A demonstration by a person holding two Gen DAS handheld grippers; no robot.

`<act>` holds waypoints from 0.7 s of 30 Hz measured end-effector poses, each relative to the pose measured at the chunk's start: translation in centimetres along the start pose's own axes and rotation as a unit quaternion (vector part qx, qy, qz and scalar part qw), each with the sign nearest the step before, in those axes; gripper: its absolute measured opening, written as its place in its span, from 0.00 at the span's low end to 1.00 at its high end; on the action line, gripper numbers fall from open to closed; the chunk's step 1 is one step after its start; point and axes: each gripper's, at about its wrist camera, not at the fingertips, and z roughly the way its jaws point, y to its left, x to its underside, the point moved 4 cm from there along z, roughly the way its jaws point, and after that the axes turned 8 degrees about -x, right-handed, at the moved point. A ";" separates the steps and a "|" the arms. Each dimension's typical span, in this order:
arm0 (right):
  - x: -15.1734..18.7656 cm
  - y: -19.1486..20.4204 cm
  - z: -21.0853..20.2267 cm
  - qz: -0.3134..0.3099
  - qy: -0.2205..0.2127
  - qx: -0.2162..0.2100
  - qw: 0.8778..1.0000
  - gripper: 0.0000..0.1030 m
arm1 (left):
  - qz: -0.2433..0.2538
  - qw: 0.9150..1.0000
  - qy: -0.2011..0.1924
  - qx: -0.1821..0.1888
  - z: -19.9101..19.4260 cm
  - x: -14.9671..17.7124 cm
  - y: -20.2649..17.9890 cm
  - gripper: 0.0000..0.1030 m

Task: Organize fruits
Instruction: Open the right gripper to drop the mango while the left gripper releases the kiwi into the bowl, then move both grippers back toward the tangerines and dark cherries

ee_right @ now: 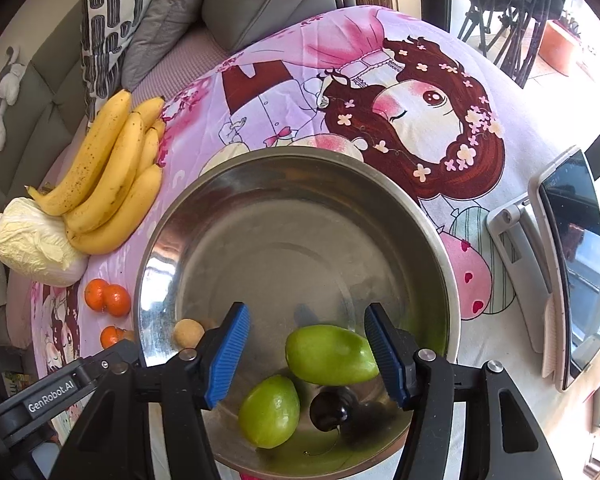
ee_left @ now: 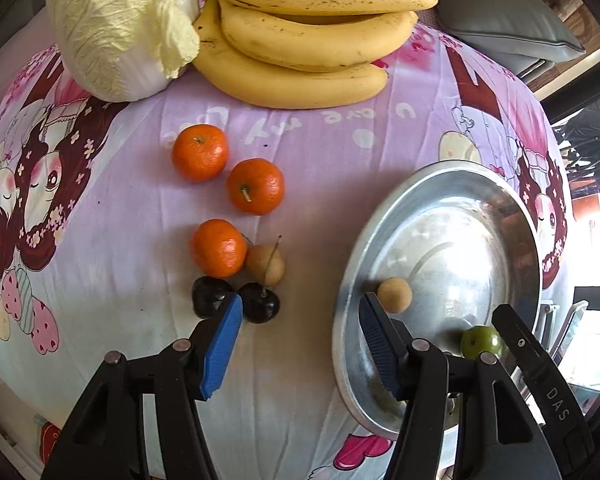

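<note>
Left wrist view: the left claw (ee_left: 300, 312) hangs open and empty over the cloth-covered desk (ee_left: 320, 200) – three tangerines (ee_left: 218, 247), two dark cherries (ee_left: 259, 302) beside it, a tan fruit (ee_left: 394, 295) in the steel bowl (ee_left: 516, 216)

Right wrist view: the right claw (ee_right: 308, 344) stands open above the bowl; a green fruit (ee_right: 330, 354) lies between its pads, seemingly untouched – another green fruit (ee_right: 269, 411) and a cherry (ee_right: 329, 407) nearby

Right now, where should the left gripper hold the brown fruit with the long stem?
Grip the brown fruit across its round body, coming from above. Its stem sticks up, and the orange and dark cherry touch it, so only two sides look free.
</note>
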 end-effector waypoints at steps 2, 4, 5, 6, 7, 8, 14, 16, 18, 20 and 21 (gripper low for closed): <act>0.3 0.6 0.3 -0.009 0.004 0.000 1.000 0.66 | -0.010 1.000 0.005 -0.002 0.3 0.1 1.3 0.60; 0.6 1.2 0.7 -0.017 0.007 -0.002 1.000 0.69 | -0.021 1.000 0.009 -0.004 0.7 0.2 2.5 0.61; 0.7 1.5 0.8 -0.021 0.009 -0.003 1.000 0.70 | -0.027 1.000 0.011 -0.004 0.9 0.3 3.1 0.61; 0.8 1.8 0.9 -0.024 0.010 -0.003 1.000 0.72 | -0.032 0.999 0.012 -0.005 1.1 0.3 3.6 0.61; 0.8 2.2 1.0 -0.030 0.011 -0.002 0.999 0.74 | -0.036 0.999 0.013 -0.006 1.3 0.4 4.0 0.61; 0.9 2.5 1.1 -0.036 0.012 -0.001 0.999 0.74 | -0.039 0.999 0.014 -0.007 1.4 0.4 4.4 0.62; 1.5 4.2 1.5 -0.059 0.015 0.001 0.998 0.79 | -0.051 0.999 0.018 -0.002 1.7 1.4 6.8 0.71; 1.7 4.8 1.7 -0.069 0.017 0.005 0.997 0.81 | -0.054 0.998 0.017 -0.001 1.5 1.9 7.7 0.72; 2.1 5.5 2.0 -0.081 0.020 0.004 0.997 0.82 | -0.054 0.998 0.014 0.000 1.5 2.3 8.2 0.73; 2.4 6.1 2.1 -0.092 0.021 0.001 0.996 0.83 | -0.053 0.998 0.013 0.002 1.6 2.6 8.8 0.73; 2.6 6.4 2.2 -0.097 0.021 -0.002 0.995 0.85 | -0.054 0.998 0.012 0.003 1.7 2.6 9.1 0.73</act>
